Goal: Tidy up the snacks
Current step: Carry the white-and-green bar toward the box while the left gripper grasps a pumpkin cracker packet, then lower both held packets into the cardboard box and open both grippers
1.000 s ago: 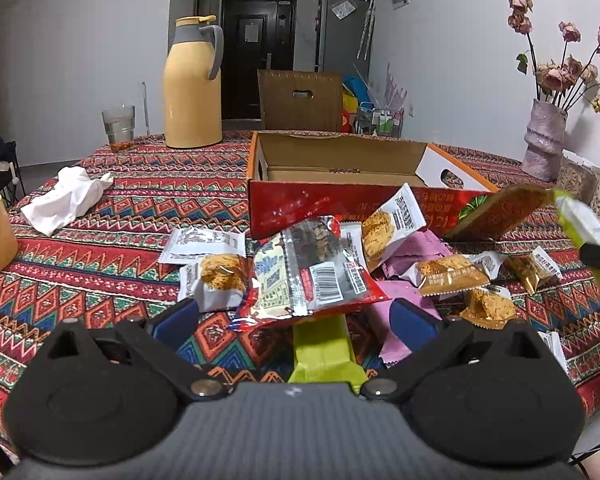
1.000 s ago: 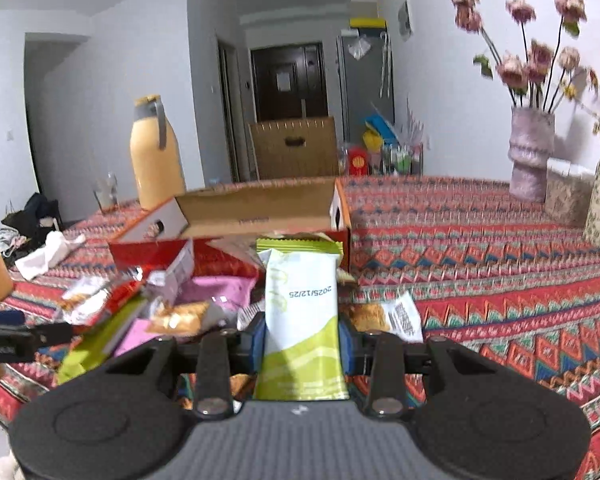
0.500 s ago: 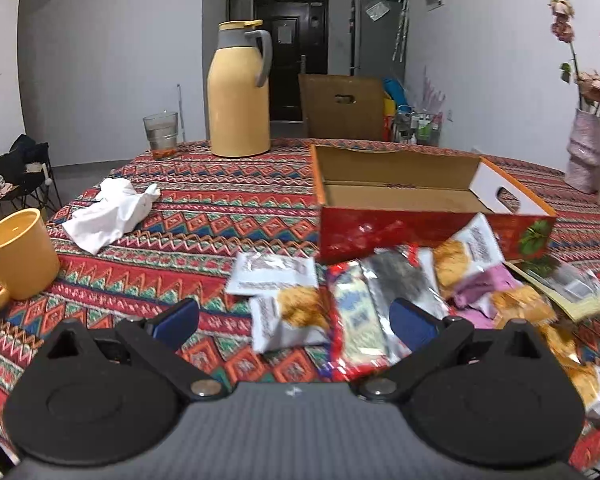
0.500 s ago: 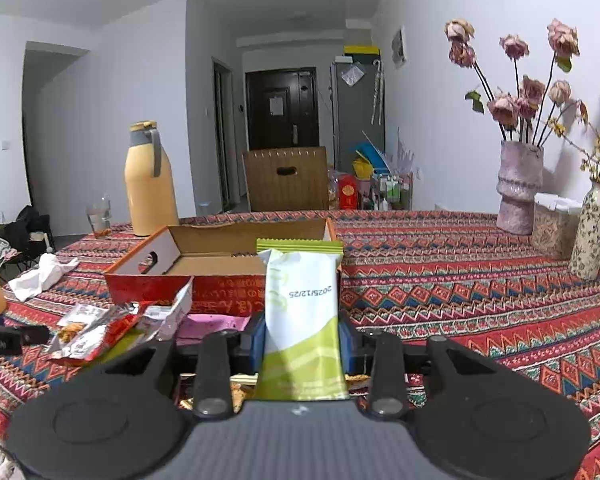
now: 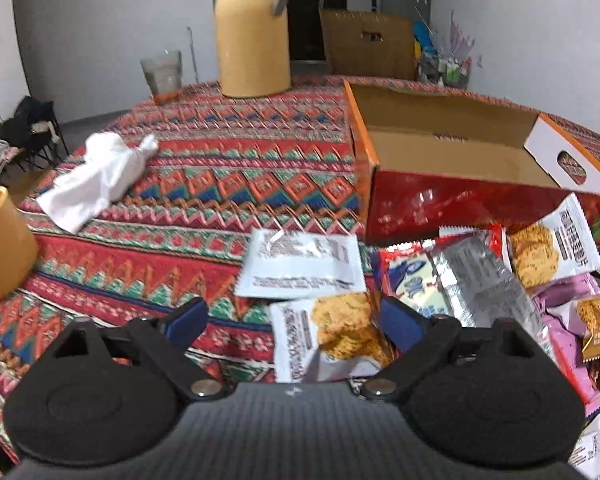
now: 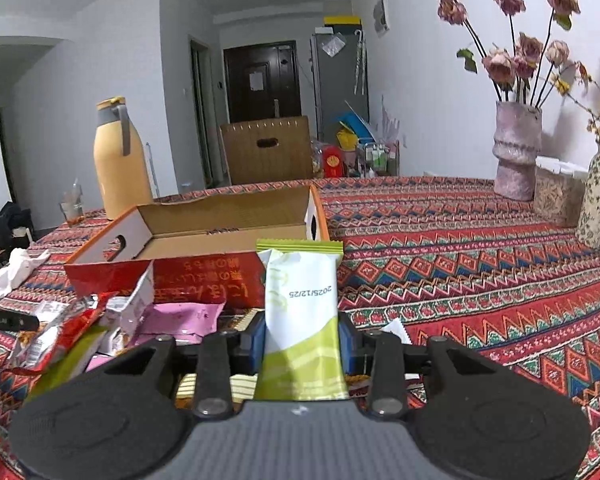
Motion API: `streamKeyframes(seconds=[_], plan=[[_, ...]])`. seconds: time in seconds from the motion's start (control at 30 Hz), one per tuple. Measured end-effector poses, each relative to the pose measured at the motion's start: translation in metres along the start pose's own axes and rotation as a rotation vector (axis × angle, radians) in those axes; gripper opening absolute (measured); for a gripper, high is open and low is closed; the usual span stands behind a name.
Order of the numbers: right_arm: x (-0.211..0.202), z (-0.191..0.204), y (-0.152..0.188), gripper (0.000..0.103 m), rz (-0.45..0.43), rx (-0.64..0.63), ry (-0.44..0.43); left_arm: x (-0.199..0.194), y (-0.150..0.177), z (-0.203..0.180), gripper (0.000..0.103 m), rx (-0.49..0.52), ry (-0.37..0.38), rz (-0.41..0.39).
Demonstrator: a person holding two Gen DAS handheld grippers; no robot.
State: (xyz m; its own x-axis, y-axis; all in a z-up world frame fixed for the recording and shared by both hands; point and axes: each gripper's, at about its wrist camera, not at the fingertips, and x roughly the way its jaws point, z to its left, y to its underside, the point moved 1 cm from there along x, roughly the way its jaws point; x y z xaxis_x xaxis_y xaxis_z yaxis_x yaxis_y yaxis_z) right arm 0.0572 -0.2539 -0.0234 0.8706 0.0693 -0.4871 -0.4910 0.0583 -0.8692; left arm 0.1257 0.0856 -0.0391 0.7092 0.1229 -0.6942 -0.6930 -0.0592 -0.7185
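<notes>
The left gripper (image 5: 294,316) hung over the near edge of the snack pile w/ its blue-padded jaws spread wide but closing. Between the pads lay a clear-and-white packet showing a golden crispy snack (image 5: 327,336), its right edge just beside the right pad; I couldn't tell if that pad touched it, and the left pad stood clear. Just ahead of it lay a flat white sachet w/ grey print (image 5: 298,264), label side up. To the gripper's right front lay a silver foil wrapper w/ red trim (image 5: 476,280), another crispy-snack packet w/ a white label (image 5: 552,248) leaning toward the box, and pink wrappers (image 5: 568,312) beyond the right finger. The open red cardboard box w/ orange rim (image 5: 452,204) sat ahead and right, its brown floor bare (as far as visible). Far left front: a crumpled white cloth (image 5: 100,176) and a yellow mug (image 5: 4,248) on the patterned red tablecloth (image 5: 228,168).

The right gripper (image 6: 302,340) was pinching a white-and-lime-green snack bar packet (image 6: 302,312) upright between its blue pads, date print facing the camera, the crimped green top end up. That packet stood in front of the box's red front wall (image 6: 204,284), not inside it. Left of this gripper sat the loose pile, incl. a pink packet (image 6: 180,318) and a red-edged wrapper (image 6: 60,336). A tall yellow thermos jug (image 6: 118,164) stood beyond the box.
</notes>
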Motion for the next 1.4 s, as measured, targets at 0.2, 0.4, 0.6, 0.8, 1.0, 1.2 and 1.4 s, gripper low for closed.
streamKeyframes(seconds=[0.2, 0.4, 0.6, 0.8, 1.0, 1.2, 1.4], plan=[[0.009, -0.002, 0.000, 0.035, 0.012, 0.012, -0.005, 0.008, 0.005, 0.002, 0.070, -0.039, 0.075, 0.046], [0.011, -0.003, 0.000, 0.035, 0.008, 0.015, -0.009, 0.006, 0.012, 0.005, 0.050, -0.052, 0.108, 0.045], [0.010, -0.003, 0.001, 0.035, 0.005, 0.018, -0.012, -0.001, 0.016, 0.007, 0.048, -0.056, 0.102, 0.026], [0.006, -0.002, 0.002, 0.035, -0.003, 0.016, -0.015, -0.016, 0.015, 0.006, 0.042, -0.041, 0.095, -0.028], [0.003, 0.000, 0.000, 0.035, -0.015, 0.012, -0.017, -0.032, 0.006, 0.003, 0.041, -0.029, 0.093, -0.087], [0.005, 0.008, -0.014, 0.035, -0.046, -0.010, -0.033, -0.048, -0.013, -0.008, 0.041, -0.007, 0.098, -0.161], [0.013, 0.024, -0.043, 0.035, -0.113, -0.058, -0.053, -0.058, -0.042, -0.026, 0.041, 0.016, 0.110, -0.240]])
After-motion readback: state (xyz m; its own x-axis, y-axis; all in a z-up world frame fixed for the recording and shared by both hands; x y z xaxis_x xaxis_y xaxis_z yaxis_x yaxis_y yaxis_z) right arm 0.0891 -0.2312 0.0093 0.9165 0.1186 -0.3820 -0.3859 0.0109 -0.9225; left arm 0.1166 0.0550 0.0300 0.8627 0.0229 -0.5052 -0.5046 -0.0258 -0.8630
